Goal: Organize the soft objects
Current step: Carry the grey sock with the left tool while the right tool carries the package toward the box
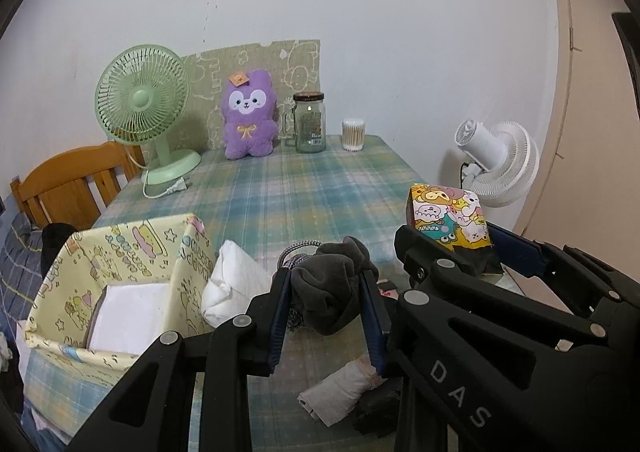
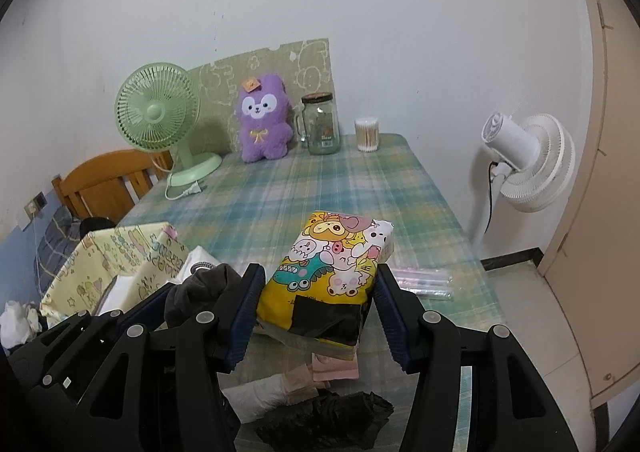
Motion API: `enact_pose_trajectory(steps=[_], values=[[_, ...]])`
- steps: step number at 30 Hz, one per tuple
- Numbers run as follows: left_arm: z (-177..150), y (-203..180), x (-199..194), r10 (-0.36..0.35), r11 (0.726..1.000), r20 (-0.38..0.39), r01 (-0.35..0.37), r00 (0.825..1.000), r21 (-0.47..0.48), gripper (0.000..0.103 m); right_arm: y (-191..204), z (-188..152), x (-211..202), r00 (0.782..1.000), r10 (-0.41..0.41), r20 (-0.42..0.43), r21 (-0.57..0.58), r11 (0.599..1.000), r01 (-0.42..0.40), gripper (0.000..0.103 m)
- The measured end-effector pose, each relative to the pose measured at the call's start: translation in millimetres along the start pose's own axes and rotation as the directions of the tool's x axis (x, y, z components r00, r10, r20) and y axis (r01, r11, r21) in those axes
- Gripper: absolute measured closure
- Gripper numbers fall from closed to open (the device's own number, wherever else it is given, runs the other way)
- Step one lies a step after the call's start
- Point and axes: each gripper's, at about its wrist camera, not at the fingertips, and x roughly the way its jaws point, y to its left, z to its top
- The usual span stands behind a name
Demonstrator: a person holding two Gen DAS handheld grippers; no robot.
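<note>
the plaid counter lies bare through its middle, with its right edge dropping to the floor. the left gripper clamps a dark grey cloth beside the yellow fabric bin. the right gripper grips a cartoon tissue pack above the counter.

Two fans, one plush, perhaps three cloths.

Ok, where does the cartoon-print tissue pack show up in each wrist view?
Left wrist view: the tissue pack is at right of centre, above the right tool's arm.
Right wrist view: the same pack sits low in the centre, gripped between the right tool's fingers.
Shared landmark: the purple plush against the wall.
</note>
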Motion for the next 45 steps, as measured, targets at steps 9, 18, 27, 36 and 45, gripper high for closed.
enact_pose_trajectory(steps=[9,18,27,36,45], values=[[10,6,-10,-0.01,1.0,0.017,0.01,1.0,0.004,0.07,8,9,-12,1.0,-0.011,0.028,0.0,1.0,0.011,0.044],[17,15,-16,-0.033,0.999,0.026,0.032,0.999,0.024,0.07,18,15,-18,0.999,-0.025,0.043,0.005,1.0,0.025,0.044],[25,37,-29,-0.017,0.999,0.067,0.015,0.998,0.03,0.07,43,26,-24,0.997,-0.01,0.082,-0.007,1.0,0.011,0.044],[32,66,-32,0.016,1.0,0.078,-0.018,0.997,0.017,0.07,73,35,-15,0.996,0.022,0.082,-0.027,0.999,-0.02,0.044],[32,99,-29,0.061,0.998,0.072,-0.061,0.996,-0.008,0.07,105,39,1,0.995,0.068,0.072,-0.047,0.997,-0.064,0.044]])
